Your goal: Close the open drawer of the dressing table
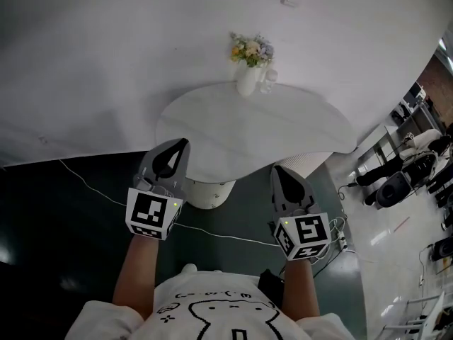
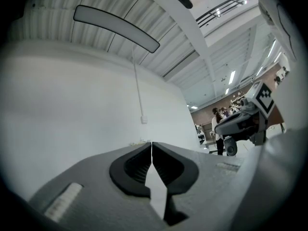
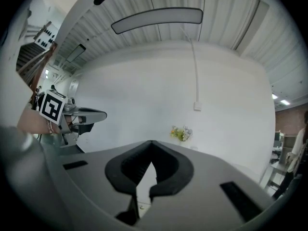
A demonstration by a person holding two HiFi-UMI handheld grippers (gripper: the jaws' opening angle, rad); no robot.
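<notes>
Dressing table [image 1: 283, 129] beyond left claw [image 1: 184, 143], right claw [image 1: 278, 169] (both closed).

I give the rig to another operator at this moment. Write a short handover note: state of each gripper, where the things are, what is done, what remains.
Left gripper: shut, empty, held up at the near edge of the dressing table.
Right gripper: shut, empty, held by the near right edge.
Drawer: not clearly seen from above. A white ribbed part under the top, ahead of the right gripper, may be it.
A flower vase stands at the back of the top.
Done: no gripper is on the drawer yet.
Left: find the drawer front and push it shut.
</notes>
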